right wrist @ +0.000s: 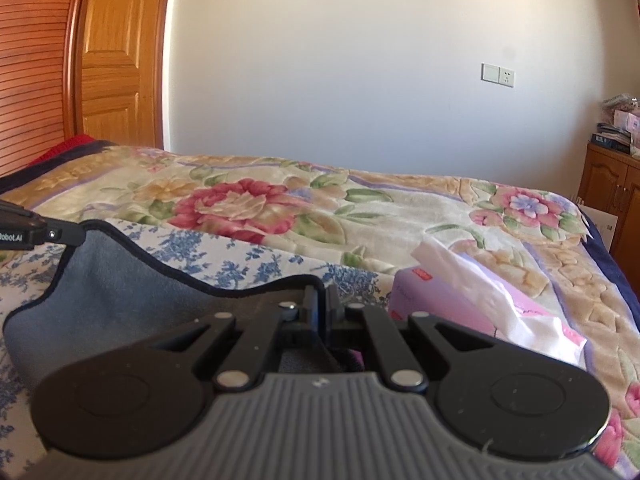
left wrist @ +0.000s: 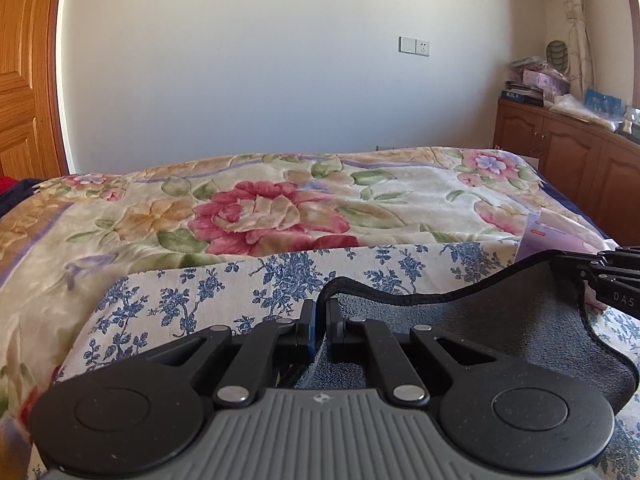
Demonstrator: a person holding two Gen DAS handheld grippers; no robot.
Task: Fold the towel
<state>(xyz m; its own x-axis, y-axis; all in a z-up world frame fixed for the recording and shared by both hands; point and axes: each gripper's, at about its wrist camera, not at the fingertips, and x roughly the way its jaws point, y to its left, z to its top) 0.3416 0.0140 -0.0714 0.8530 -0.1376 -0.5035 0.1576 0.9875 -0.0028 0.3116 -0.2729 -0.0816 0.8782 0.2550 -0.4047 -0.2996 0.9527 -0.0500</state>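
Two grippers: both of mine are clenched on the same towel, one at each end of its dark-bound edge.
Left gripper [left wrist: 320, 312]: my fingers are pinched together on the towel's hem, a fold of grey cloth caught between the pads and running back under the gripper body.
Right gripper [right wrist: 321, 300]: clamped tight on the hem at the other end, the dark piping curving up and over the fingertips.
Towel [left wrist: 500, 320]: grey-blue terry with a black border, held up by its edge over the bed; the stretch between my two grippers sags in a shallow dip, and the rest of it hangs down toward me.
Blue-flowered sheet [left wrist: 192, 296]: white cloth with blue sprigs, lying on the bed directly beneath and just beyond the towel.
Floral blanket [left wrist: 256, 208]: cream with large pink and orange blooms, covering the bed beyond the towel.
Tissue pack [right wrist: 472, 300]: pale purple, a white tissue sticking up from it, on the blanket just beside the towel's right-hand end.
Wall [left wrist: 280, 60]: plain white, well beyond the towel across the bed, with a switch and socket plate [left wrist: 414, 45].
Cabinet [left wrist: 560, 148]: brown wood, beyond the towel to the right, with boxes and bags piled on top.
Door [right wrist: 116, 52]: orange-brown panelled wood, beyond the towel to the left.
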